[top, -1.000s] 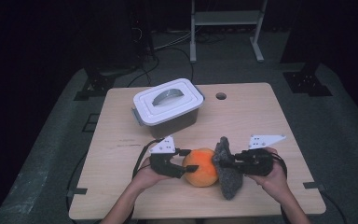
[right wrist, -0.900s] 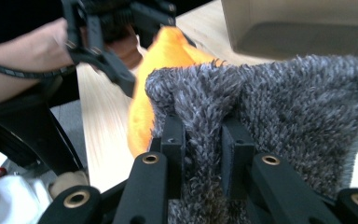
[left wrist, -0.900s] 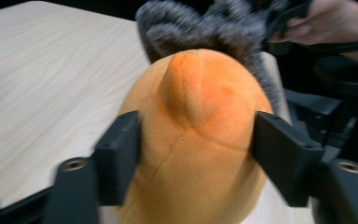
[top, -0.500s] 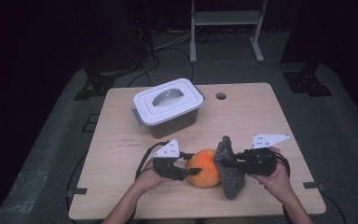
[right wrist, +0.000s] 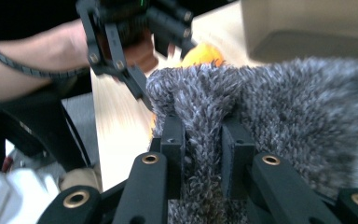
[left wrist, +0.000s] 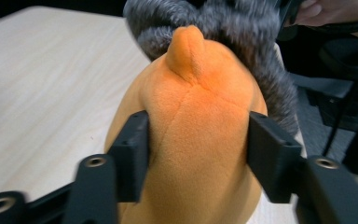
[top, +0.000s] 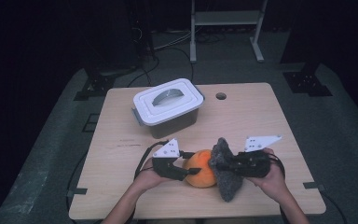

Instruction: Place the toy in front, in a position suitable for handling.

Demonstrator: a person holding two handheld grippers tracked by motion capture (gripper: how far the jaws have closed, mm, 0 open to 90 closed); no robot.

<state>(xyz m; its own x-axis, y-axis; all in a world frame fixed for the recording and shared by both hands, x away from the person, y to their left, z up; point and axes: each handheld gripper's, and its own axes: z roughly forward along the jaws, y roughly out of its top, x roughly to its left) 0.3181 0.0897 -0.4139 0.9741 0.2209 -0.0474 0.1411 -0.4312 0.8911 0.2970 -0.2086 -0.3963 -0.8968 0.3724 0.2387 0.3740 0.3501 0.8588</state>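
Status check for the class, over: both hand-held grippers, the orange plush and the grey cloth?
Left hand-held gripper clamps orange plush, jaws just reopened slightly. Right hand-held gripper shut on grey cloth, pressed against plush. Nothing blocking.

On the desk [top: 261, 121], the left hand-held gripper [top: 182, 169] grips an orange plush toy [top: 200, 169] while the right hand-held gripper [top: 219, 163] pinches a grey fuzzy cloth [top: 226, 184] touching the toy. A lidded white box [top: 168, 103] stands behind them, well apart.
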